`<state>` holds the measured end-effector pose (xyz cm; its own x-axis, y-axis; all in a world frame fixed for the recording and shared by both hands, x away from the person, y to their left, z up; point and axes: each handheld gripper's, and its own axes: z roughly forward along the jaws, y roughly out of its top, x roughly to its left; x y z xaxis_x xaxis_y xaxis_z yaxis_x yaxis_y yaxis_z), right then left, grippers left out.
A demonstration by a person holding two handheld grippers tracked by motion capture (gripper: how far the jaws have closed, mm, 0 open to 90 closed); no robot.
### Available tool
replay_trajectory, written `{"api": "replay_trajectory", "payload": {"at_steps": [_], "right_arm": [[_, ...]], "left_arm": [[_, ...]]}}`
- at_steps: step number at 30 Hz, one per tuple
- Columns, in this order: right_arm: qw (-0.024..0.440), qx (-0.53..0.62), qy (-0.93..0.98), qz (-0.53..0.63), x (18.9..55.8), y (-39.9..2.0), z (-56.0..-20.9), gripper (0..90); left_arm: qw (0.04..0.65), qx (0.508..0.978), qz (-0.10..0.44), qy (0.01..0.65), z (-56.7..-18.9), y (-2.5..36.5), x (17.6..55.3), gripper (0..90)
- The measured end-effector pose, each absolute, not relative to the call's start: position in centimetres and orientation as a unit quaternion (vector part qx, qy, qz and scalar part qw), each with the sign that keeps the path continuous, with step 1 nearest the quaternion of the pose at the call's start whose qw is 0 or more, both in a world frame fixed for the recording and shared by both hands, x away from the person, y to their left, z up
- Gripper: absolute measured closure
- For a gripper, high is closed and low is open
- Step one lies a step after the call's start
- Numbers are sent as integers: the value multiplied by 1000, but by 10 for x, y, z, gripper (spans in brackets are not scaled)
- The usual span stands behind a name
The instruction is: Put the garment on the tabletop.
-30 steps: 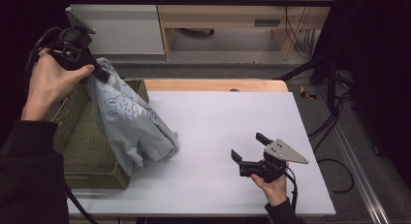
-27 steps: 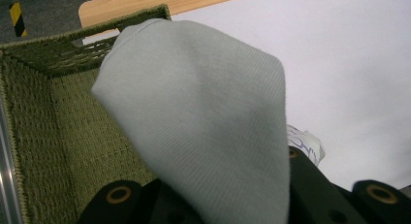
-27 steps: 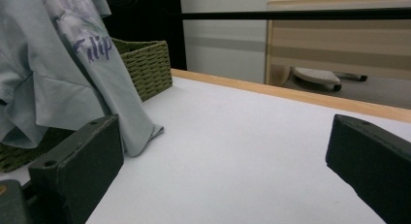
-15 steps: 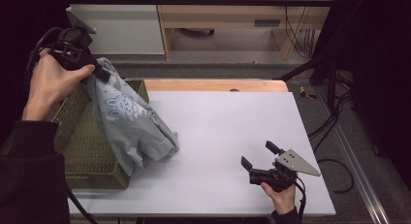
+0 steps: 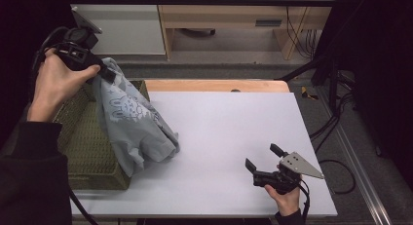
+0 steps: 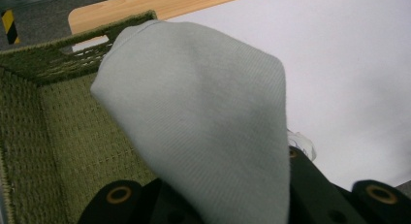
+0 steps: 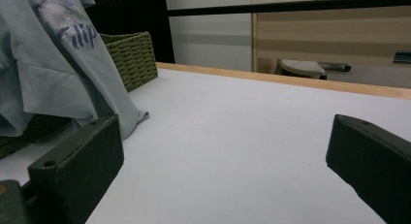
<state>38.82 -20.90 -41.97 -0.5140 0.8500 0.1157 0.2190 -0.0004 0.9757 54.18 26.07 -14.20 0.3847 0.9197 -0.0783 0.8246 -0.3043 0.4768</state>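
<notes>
L hand (image 5: 57, 84) raised above the far L corner of the basket (image 5: 83, 137), wrist bent, forearm in a dark sleeve coming up from the lower L edge. L gripper (image 5: 100, 71) fingers closed on a fold of the grey T-shirt (image 5: 134, 125); in the left gripper view the ribbed fabric (image 6: 208, 122) bulges up out of the pinch and covers the fingertips.

Shirt hangs from the grip, drapes over the basket's R wall, lower part bunched on the bench (image 5: 229, 127) just beside the basket. Soft knit, pale grey, light printed pattern w/ purple lettering seen in the right gripper view (image 7: 72, 37).

Basket: rectangular, olive-green woven, open top, sits at bench's L edge. Bench top: flat white sheet, wooden strip along far edge.

R hand (image 5: 287, 198) low at the near R edge of bench. R gripper (image 5: 265, 157) fingers spread wide apart, nothing between them; well apart from the shirt. Blocky black fingers (image 7: 77, 161).
</notes>
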Motion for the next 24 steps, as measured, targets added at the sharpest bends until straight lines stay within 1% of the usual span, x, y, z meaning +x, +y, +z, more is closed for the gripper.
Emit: {"api": "replay_trajectory", "payload": {"at_steps": [10, 19, 20, 24], "right_arm": [[284, 410, 652, 571, 385, -214, -421, 3], [285, 410, 652, 570, 383, -215, -419, 3], [277, 413, 649, 576, 381, -213, -419, 3], [284, 409, 651, 573, 381, -214, -418, 3]], "left_arm": [[243, 818, 110, 509, -134, 224, 534, 820], [249, 847, 115, 456, -131, 175, 525, 820], [251, 851, 113, 448, -132, 166, 523, 820], [252, 858, 110, 434, -134, 151, 521, 821]]}}
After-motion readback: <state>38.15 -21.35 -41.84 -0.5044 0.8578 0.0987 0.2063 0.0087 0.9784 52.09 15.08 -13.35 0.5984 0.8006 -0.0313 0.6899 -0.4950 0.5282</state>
